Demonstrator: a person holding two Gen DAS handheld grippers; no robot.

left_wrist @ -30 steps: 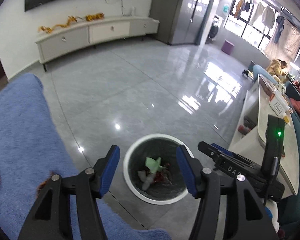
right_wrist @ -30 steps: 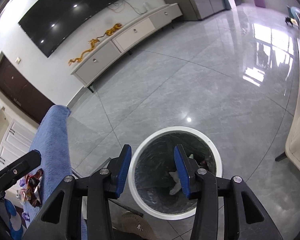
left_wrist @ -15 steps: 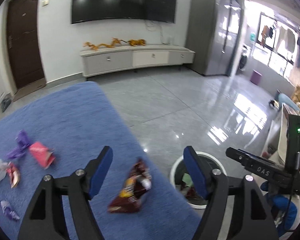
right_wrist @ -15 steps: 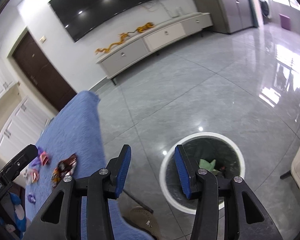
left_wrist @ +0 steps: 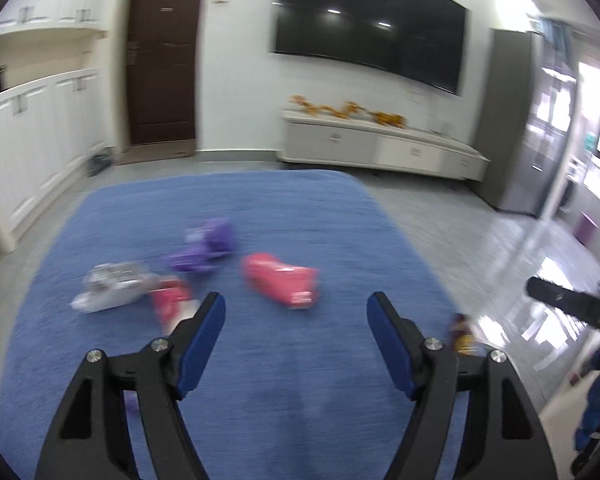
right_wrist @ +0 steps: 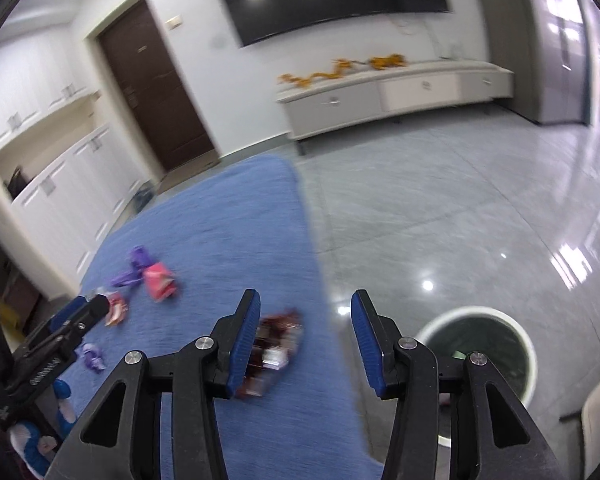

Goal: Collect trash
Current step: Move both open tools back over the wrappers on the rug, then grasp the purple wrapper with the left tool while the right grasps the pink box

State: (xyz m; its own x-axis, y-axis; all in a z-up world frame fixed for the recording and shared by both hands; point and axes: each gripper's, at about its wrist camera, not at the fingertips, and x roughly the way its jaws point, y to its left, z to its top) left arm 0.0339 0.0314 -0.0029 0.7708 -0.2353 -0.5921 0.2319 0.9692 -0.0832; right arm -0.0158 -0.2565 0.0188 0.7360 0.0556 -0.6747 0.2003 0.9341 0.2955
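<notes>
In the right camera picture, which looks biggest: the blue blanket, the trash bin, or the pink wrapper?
1. blue blanket
2. trash bin
3. pink wrapper, though it lies farther from the camera.

- The left gripper (left_wrist: pixel 296 320) has 2 black plastic fingers with triangular cut-outs, blue ribbed pads (left_wrist: pixel 204 344) and silver round screws at the joints.
- The right gripper (right_wrist: pixel 304 336) is built alike: black frame, blue pads (right_wrist: pixel 242 344), 4 silver screws.
- White lettering marks the left gripper's black side in the right wrist view.
</notes>
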